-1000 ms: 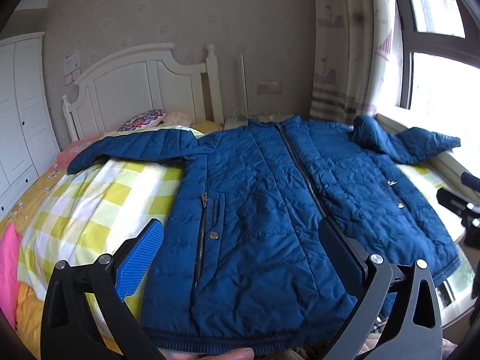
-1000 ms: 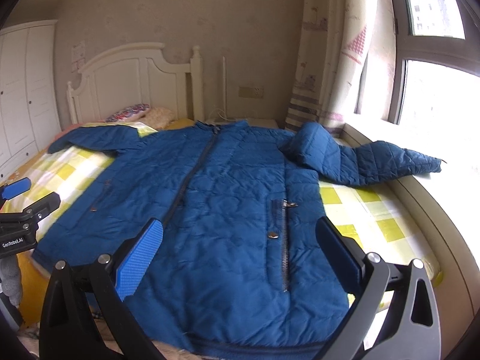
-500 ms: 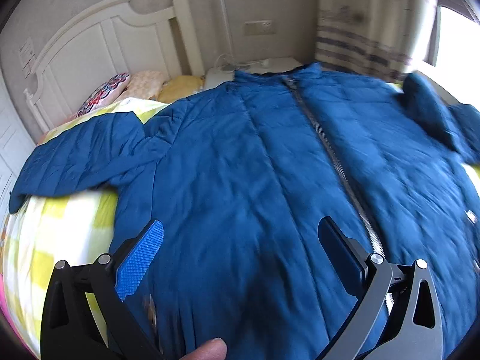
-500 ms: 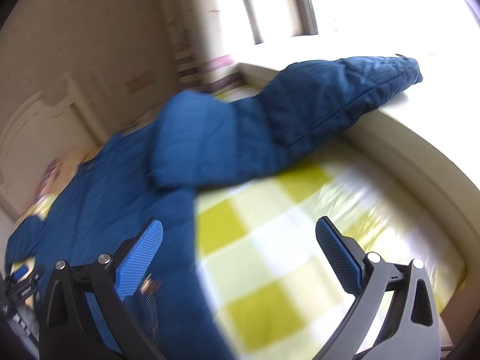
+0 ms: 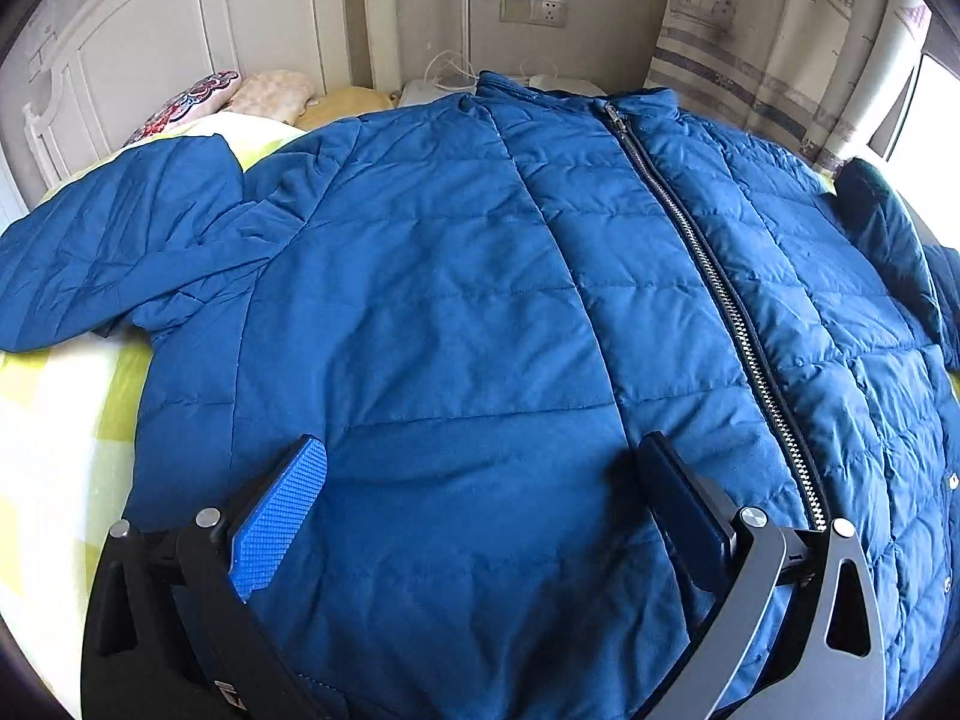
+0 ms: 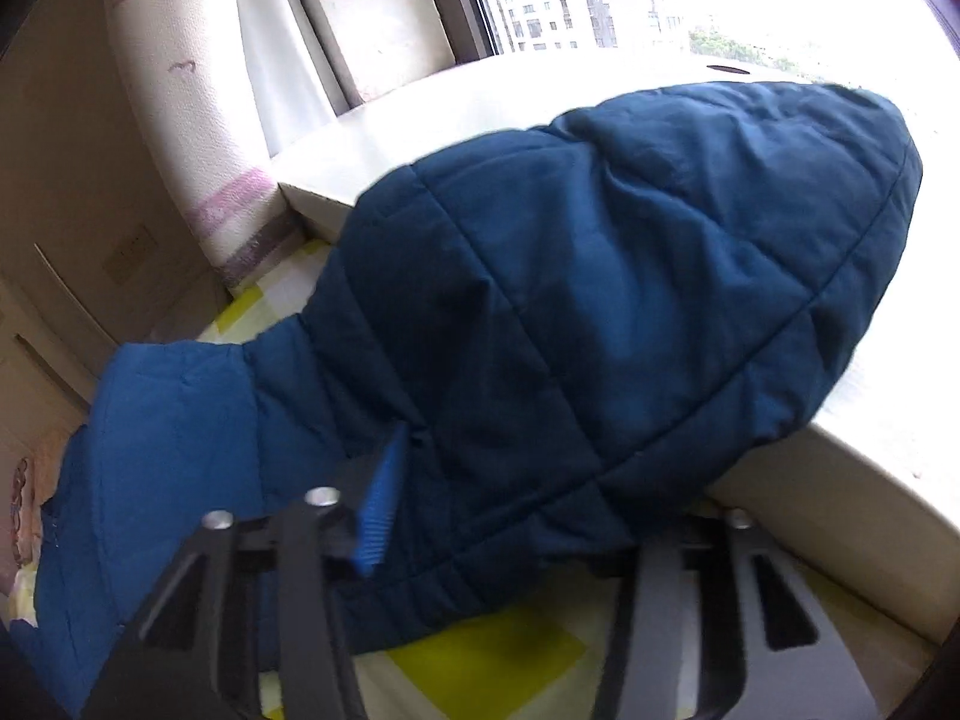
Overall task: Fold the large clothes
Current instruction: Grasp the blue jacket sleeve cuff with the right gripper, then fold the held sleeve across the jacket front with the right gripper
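Jacket (image 5: 456,312): blue quilted, front up on bed (image 5: 54,420), zipped to collar, body spread flat — unfolded.
L sleeve (image 5: 114,252): lying out to side over yellow-check sheet, not yet brought in.
R sleeve (image 6: 600,300): draped from bed onto pale window ledge (image 6: 870,480), cuff end up on ledge.
L gripper (image 5: 480,483): jaws wide apart, nothing between them, low over jacket's L chest panel beside zipper (image 5: 720,300); touching fabric or just above — can't tell.
R gripper (image 6: 540,516): at R sleeve near its lower stretch; blue pad (image 6: 378,516) against fabric on one side, other finger hidden under sleeve. Sleeve bulk sits between fingers, but whether clamped or only straddling — can't tell.
Progress: early. Laid out and zipped = done. No fold visible anywhere.
Left to do, by judgement: both sleeves in across chest, then body folded over, prob. in halves or thirds.
Watch: puffy fill likely springs back; R sleeve may drag on ledge edge.
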